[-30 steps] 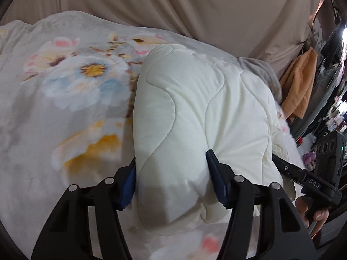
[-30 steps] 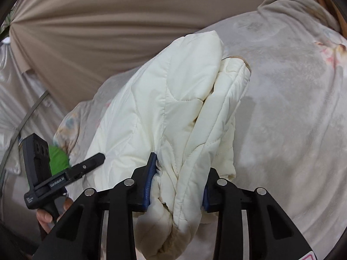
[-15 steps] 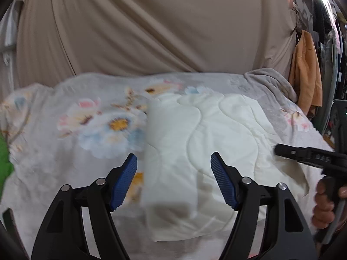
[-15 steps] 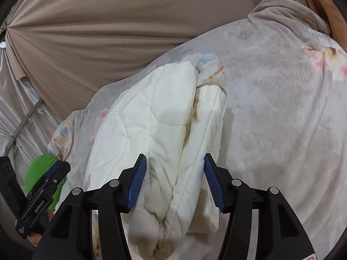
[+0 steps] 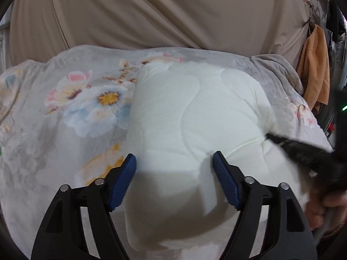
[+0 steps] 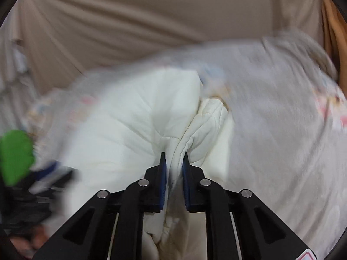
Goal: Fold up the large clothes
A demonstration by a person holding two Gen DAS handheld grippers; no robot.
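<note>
A cream quilted jacket point(image 5: 195, 117) lies folded in a thick bundle on a bed with a grey floral blanket point(image 5: 71, 112). My left gripper point(image 5: 174, 173) hovers over the bundle's near end. Its jaws are opening wide, and the padded cloth sits between the blue pads without being pressed. In the right wrist view the jacket point(image 6: 134, 117) is blurred by motion. My right gripper point(image 6: 173, 164) is closing, its pads pinching a ridge of the jacket's folded edge. The right gripper also shows as a dark blur point(image 5: 303, 151) at the bundle's right side.
A beige curtain point(image 5: 162, 13) hangs behind the bed. An orange garment point(image 5: 314, 65) hangs at the far right. A green item point(image 6: 15, 156) lies at the bed's left end. The person's hand point(image 5: 325, 208) holds the right tool's handle.
My left gripper let go of the jacket and spread wider. My right gripper released the bundle, opened, then closed on a thin ridge of the folded edge. The jacket now rests flatter on the bed.
</note>
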